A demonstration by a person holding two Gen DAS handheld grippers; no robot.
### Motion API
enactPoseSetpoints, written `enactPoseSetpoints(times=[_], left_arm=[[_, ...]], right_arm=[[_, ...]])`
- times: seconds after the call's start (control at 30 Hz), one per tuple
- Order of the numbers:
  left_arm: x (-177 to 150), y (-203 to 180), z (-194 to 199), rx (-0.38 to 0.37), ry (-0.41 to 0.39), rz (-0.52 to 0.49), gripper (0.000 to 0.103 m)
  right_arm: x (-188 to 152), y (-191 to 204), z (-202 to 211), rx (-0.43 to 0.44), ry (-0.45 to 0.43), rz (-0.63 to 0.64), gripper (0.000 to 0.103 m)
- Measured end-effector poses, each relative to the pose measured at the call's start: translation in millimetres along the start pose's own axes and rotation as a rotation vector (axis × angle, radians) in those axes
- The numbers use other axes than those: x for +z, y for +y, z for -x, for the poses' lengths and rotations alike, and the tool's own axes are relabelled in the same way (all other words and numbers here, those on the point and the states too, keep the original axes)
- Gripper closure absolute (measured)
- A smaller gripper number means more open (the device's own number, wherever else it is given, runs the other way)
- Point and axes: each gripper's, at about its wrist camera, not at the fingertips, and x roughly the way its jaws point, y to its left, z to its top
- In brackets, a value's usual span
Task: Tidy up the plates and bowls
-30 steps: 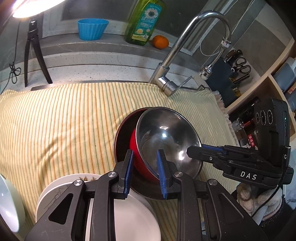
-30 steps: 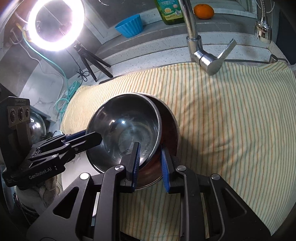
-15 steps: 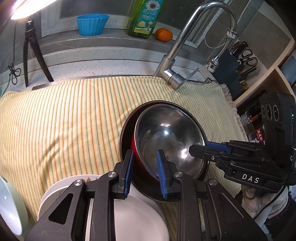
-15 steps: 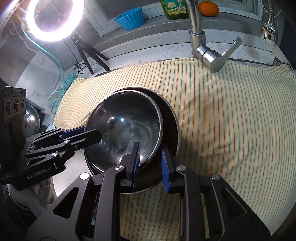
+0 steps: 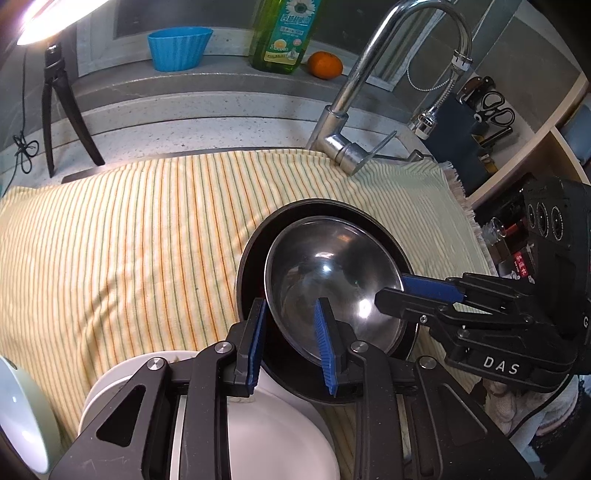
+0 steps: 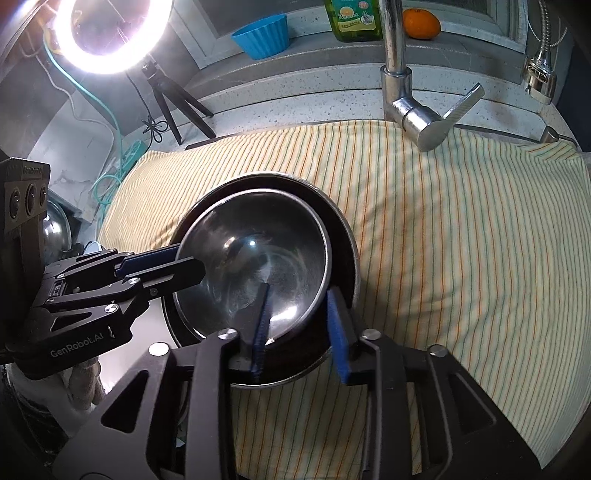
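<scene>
A steel bowl (image 5: 332, 280) (image 6: 255, 258) sits nested in a larger dark bowl (image 5: 247, 266) (image 6: 347, 251) on the striped cloth (image 5: 129, 240). My left gripper (image 5: 290, 314) (image 6: 184, 266) straddles the steel bowl's near-left rim. Its jaws are opening, with one pad outside the rim and one inside. My right gripper (image 6: 297, 299) (image 5: 391, 291) straddles the rim on the opposite side. Its jaws are opening too, and a gap shows on both sides of the rim.
White plates (image 5: 266, 435) are stacked under my left gripper, with a pale bowl (image 5: 22, 413) at the far left edge. A faucet (image 5: 343, 147) rises behind the cloth. A blue cup (image 5: 177, 48), detergent bottle (image 5: 280, 33) and orange (image 5: 325, 64) stand on the back ledge.
The steel bowl has settled lower and flatter into the dark bowl, hiding the red wall. Both pairs of jaws have widened, the right pair more clearly.
</scene>
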Motion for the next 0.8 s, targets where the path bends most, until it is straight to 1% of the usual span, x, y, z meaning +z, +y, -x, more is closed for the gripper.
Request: enactPoseSetpoints(times=[0.03, 0.1, 0.17, 0.37, 0.43, 0.5, 0.63, 0.67, 0.7, 0.77, 0.8], left_arm=[[0.1, 0.0, 0.6, -0.002, -0.001, 0.000, 0.072], [0.8, -1.1, 2.5, 0.003, -0.010, -0.006, 0.070], [1.6, -1.2, 4.4, 0.003, -0.016, -0.003, 0.067], [1.7, 0.5, 11.8, 0.006, -0.032, 0.004, 0.067], [1.3, 0.9, 15.4, 0.008, -0.040, 0.003, 0.067], [0.9, 1.4, 19.1, 0.007, -0.047, 0.006, 0.067], [0.2, 0.4, 26.9, 0.009, -0.061, 0.003, 0.067], [-0.4, 0.0, 29.3, 0.010, -0.065, 0.001, 0.067], [-0.5, -0.4, 30.6, 0.011, -0.068, -0.001, 0.066], [-1.7, -1.1, 33.9, 0.014, -0.074, -0.003, 0.060], [-2.6, -1.4, 35.7, 0.015, -0.077, -0.004, 0.058]], right_arm=[[0.1, 1.3, 0.3, -0.002, -0.002, 0.004, 0.064], [0.4, 3.7, 1.1, -0.010, -0.010, 0.018, 0.057], [0.9, 5.2, 2.6, -0.009, -0.016, 0.024, 0.054], [0.8, 4.0, 7.4, -0.005, -0.029, 0.016, 0.051], [0.2, 3.1, 10.3, 0.009, -0.038, 0.009, 0.047], [-0.7, 3.4, 13.5, 0.023, -0.047, 0.003, 0.040], [-1.6, 7.0, 21.9, 0.034, -0.071, 0.004, 0.037], [-1.7, 7.9, 23.8, 0.034, -0.074, 0.005, 0.034], [-1.9, 9.0, 25.6, 0.033, -0.078, 0.006, 0.029], [-2.0, 10.5, 28.9, 0.030, -0.089, 0.005, 0.023], [-2.3, 11.4, 30.1, 0.030, -0.092, 0.005, 0.023]])
